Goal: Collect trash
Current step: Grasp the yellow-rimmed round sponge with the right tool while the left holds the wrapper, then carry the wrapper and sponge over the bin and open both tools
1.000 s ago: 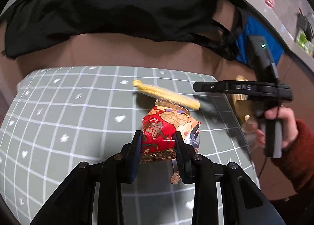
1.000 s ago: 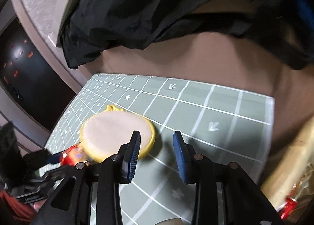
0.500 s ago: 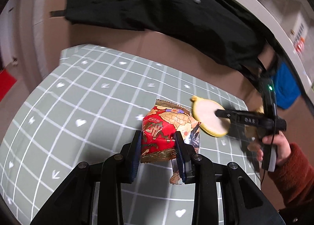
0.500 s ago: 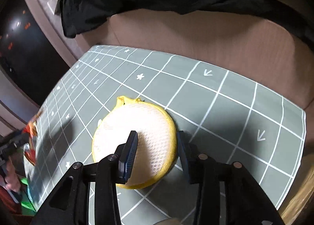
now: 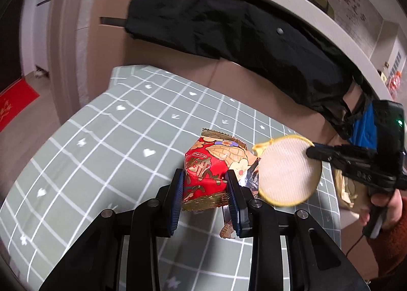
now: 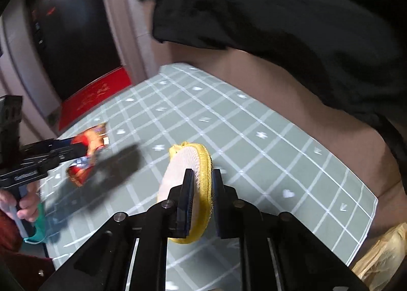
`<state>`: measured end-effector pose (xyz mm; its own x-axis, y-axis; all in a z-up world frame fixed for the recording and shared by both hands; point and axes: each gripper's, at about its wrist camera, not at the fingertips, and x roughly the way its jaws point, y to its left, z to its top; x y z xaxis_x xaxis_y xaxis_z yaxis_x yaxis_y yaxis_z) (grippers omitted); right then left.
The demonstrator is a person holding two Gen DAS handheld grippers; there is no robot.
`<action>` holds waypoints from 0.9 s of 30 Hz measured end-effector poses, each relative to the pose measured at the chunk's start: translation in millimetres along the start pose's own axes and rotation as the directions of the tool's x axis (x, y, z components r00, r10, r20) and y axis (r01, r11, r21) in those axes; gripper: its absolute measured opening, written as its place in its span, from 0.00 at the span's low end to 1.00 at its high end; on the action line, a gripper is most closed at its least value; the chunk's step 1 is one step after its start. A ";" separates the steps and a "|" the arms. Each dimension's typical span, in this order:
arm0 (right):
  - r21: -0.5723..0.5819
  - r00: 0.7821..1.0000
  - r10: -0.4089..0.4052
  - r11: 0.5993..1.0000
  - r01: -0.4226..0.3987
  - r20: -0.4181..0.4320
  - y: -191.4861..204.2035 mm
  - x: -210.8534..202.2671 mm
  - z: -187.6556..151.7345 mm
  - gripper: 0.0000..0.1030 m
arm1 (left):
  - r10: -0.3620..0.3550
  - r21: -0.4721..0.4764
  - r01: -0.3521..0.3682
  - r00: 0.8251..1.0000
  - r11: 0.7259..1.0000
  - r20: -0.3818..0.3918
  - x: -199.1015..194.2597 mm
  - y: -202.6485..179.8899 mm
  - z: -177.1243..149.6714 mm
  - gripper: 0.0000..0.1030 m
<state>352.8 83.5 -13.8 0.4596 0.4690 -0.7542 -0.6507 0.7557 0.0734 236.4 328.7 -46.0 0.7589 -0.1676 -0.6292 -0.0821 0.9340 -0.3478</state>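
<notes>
The red snack wrapper (image 5: 211,171) sits pinched between the jaws of your left gripper (image 5: 205,189), raised above the green gridded desk (image 5: 101,158). Just beside it, your right gripper (image 6: 201,197) has its jaws pressed on the yellow-rimmed round pad (image 6: 189,164), held on edge off the desk. A black garment (image 5: 229,24) drapes behind.

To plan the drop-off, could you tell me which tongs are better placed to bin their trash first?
Probably the right tongs: shut on the yellow pad, nearer the tan bag. The left tongs hold the red wrapper.
</notes>
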 end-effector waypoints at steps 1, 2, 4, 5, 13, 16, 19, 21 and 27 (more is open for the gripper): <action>-0.010 1.000 0.018 1.000 -0.018 -0.007 11.0 -0.9 0.7 0.12 | 0.001 -0.013 -0.001 1.000 1.000 0.004 -4.9 5.0 -1.6 0.32; -0.020 0.999 0.040 0.999 -0.041 -0.023 21.6 0.2 -0.1 0.12 | 0.003 -0.027 -0.003 1.000 1.000 0.008 -10.3 10.4 -3.6 0.32; -0.039 0.997 0.054 0.998 -0.055 -0.047 38.6 3.6 -5.5 0.13 | 0.004 -0.047 -0.004 1.000 0.999 0.016 -18.3 17.8 -7.1 0.32; -0.054 0.997 0.059 0.997 -0.062 -0.059 49.6 6.9 -9.0 0.13 | 0.004 -0.056 -0.003 1.000 0.998 0.020 -22.3 21.5 -9.5 0.32; -0.115 0.993 0.108 0.987 -0.114 -0.055 96.5 10.4 -30.6 0.11 | 0.024 -0.074 -0.023 1.000 0.997 0.013 -36.3 34.1 -34.7 0.32; -0.143 0.995 0.093 0.985 -0.097 -0.033 106.6 1.6 -29.6 0.10 | 0.051 -0.068 -0.049 0.998 0.996 0.035 -44.0 32.4 -40.0 0.32; -0.147 0.998 0.059 0.987 -0.058 -0.002 103.7 -12.0 -26.9 0.10 | 0.067 -0.057 -0.063 0.996 0.996 0.065 -49.8 21.7 -41.2 0.32; -0.135 0.999 0.019 0.991 -0.015 0.028 96.5 -24.0 -25.3 0.10 | 0.077 -0.035 -0.074 0.993 0.997 0.094 -53.8 8.6 -39.9 0.32; -0.080 0.991 -0.069 0.994 0.079 0.116 61.8 -62.6 -27.5 0.10 | 0.073 0.037 -0.080 0.983 0.996 0.171 -58.2 -42.4 -25.9 0.32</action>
<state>267.2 88.3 19.9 0.5704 0.4654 -0.6768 -0.6589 0.7512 -0.0388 178.9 290.7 -12.6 0.8500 -0.0427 -0.5251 -0.1188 0.9555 -0.2700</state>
